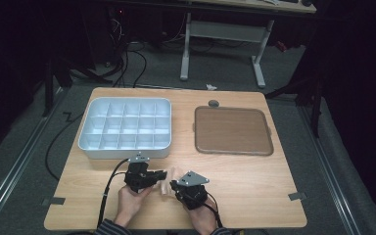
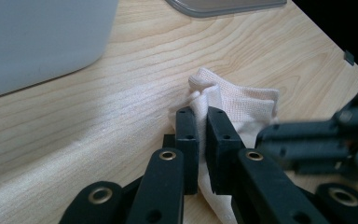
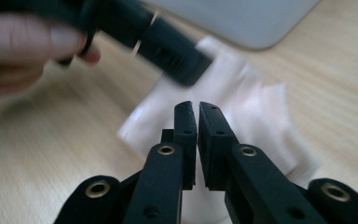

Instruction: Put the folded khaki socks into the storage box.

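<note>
A pale pink cloth (image 1: 168, 182) lies crumpled on the wooden table near its front edge, between the two hands. My left gripper (image 1: 163, 174) points right at it. In the left gripper view, my left gripper (image 2: 201, 114) is shut on a raised fold of the cloth (image 2: 242, 102), which runs down between the pads. My right gripper (image 1: 174, 185) points left at the same cloth. In the right gripper view, my right gripper (image 3: 198, 106) has its jaws together just over the cloth (image 3: 256, 112); I cannot tell whether any fabric is pinched. The left gripper (image 3: 168, 51) crosses blurred above it.
A white compartment box (image 1: 127, 151) stands at the back left, its wall close behind the grippers (image 2: 37, 42). A brown flat tray (image 1: 232, 148) lies at the back right. Bare wood stretches to the right of the hands. A desk frame and cables stand beyond the table.
</note>
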`<control>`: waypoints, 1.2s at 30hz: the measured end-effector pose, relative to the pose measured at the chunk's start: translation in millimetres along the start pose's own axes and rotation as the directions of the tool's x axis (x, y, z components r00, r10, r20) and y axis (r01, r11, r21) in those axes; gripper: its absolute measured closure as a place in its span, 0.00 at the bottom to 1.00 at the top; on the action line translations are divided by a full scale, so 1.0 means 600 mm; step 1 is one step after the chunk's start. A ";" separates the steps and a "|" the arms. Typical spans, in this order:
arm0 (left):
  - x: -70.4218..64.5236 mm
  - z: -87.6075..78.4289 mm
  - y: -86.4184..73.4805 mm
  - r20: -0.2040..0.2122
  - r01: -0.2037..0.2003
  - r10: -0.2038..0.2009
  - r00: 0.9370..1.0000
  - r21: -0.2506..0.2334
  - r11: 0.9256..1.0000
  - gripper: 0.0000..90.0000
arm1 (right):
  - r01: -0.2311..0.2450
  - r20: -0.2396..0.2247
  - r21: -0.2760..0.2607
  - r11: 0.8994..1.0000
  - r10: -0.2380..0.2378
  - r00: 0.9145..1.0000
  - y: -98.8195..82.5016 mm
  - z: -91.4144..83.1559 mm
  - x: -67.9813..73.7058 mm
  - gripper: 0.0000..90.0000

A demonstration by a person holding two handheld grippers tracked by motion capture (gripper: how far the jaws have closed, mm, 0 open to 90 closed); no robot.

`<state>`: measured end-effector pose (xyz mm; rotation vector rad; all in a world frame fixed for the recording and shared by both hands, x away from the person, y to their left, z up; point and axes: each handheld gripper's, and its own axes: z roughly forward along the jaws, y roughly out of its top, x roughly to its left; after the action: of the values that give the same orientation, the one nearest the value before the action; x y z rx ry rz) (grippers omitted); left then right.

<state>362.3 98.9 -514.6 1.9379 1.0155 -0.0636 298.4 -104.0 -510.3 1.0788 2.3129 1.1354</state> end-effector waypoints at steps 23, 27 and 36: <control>-0.012 -0.009 -0.002 -0.004 -0.027 0.027 1.000 -0.010 1.000 0.94 | 0.011 0.049 0.082 0.997 -0.015 0.999 0.008 0.048 -0.030 1.00; -0.020 -0.010 0.002 -0.004 -0.049 0.049 0.999 -0.019 0.999 0.94 | 0.009 0.047 0.087 0.996 -0.013 0.999 0.009 0.049 -0.030 1.00; -0.028 -0.007 0.013 0.006 -0.087 0.087 0.996 -0.025 0.996 0.95 | 0.034 0.034 0.095 0.995 -0.038 0.999 0.014 0.055 -0.027 1.00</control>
<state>355.1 89.6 -500.1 1.9556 0.9226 -0.0085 332.4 -95.8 -524.6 1.0771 2.3688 0.9944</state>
